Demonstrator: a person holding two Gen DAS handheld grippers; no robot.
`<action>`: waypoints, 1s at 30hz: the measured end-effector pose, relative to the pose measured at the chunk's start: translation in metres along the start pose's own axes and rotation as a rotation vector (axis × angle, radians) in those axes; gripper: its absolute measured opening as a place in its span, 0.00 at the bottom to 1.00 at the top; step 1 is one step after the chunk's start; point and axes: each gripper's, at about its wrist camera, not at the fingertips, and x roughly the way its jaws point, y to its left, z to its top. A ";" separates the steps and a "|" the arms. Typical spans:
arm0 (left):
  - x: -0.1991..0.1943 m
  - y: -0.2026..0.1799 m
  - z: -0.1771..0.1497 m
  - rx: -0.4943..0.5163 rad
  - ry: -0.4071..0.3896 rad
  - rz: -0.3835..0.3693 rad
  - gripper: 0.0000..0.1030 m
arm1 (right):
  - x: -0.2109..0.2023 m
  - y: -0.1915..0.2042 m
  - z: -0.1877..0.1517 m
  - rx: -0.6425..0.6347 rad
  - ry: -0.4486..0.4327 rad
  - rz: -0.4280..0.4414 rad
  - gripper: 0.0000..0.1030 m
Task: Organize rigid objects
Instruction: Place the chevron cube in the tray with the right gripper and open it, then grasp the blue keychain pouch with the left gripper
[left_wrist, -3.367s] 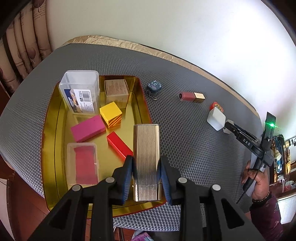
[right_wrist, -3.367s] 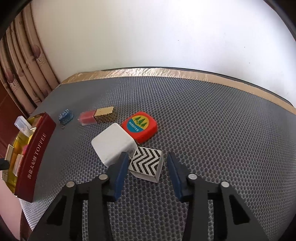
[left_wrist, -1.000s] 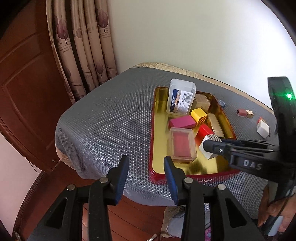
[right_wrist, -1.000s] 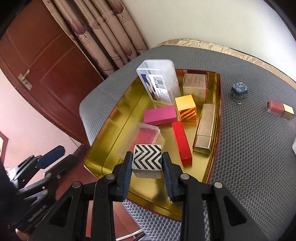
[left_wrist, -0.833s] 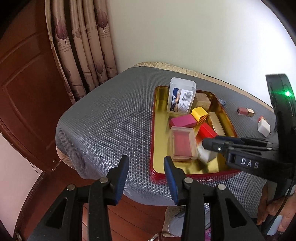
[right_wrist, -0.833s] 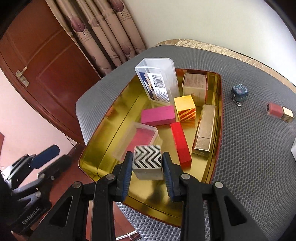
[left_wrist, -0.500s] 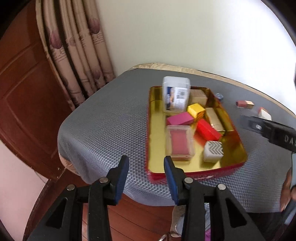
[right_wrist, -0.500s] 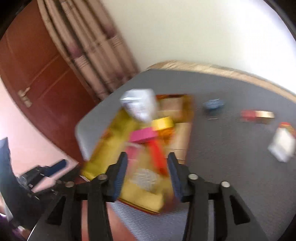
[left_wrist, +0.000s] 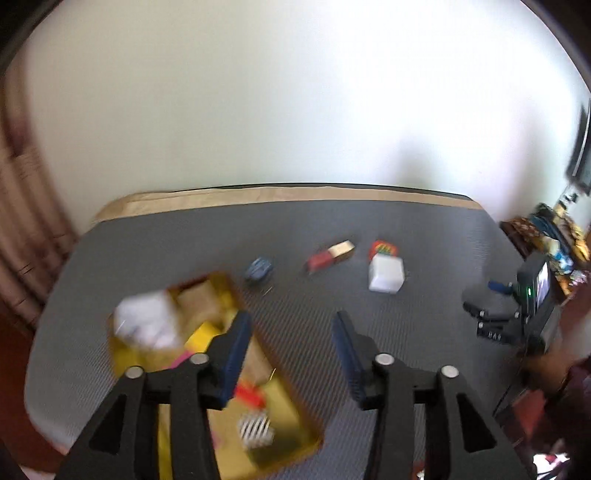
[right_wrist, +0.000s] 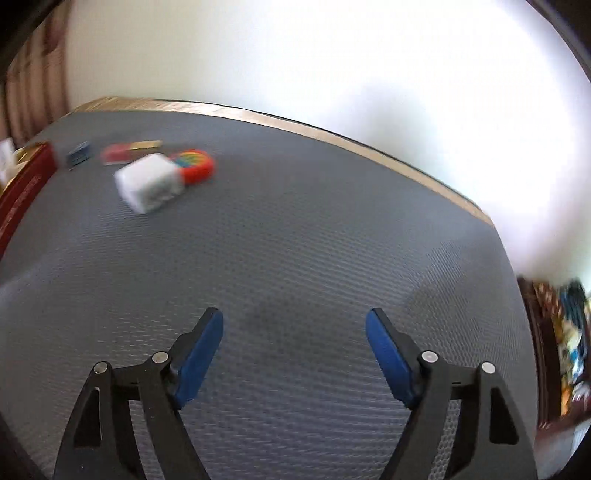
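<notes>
Your right tool (right_wrist: 294, 332) and left tool (left_wrist: 291, 334) both just spread, nothing between. Chevron cube (left_wrist: 255, 428) sat in the gold tray (left_wrist: 291, 424) under the left tool; white cube (right_wrist: 149, 182) lay far ahead-left on the mesh desk (right_wrist: 314, 240).

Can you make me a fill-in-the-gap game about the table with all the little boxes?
1. The zigzag box lies inside the gold ____.
2. The white cube touches a round ____ tape measure.
3. The table's cover is ____ in colour.
4. Nothing sits between the right gripper fingers, so it is ____.

Missing words: tray; orange; grey; open
</notes>
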 end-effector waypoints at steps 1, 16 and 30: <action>0.015 -0.001 0.015 0.020 0.008 -0.009 0.48 | 0.003 -0.006 -0.002 0.027 0.002 0.016 0.77; 0.196 0.017 0.063 0.340 0.345 0.009 0.48 | 0.004 -0.033 -0.005 0.126 -0.023 0.138 0.83; 0.244 0.053 0.050 0.221 0.433 -0.044 0.40 | 0.012 -0.025 -0.009 0.123 0.009 0.147 0.83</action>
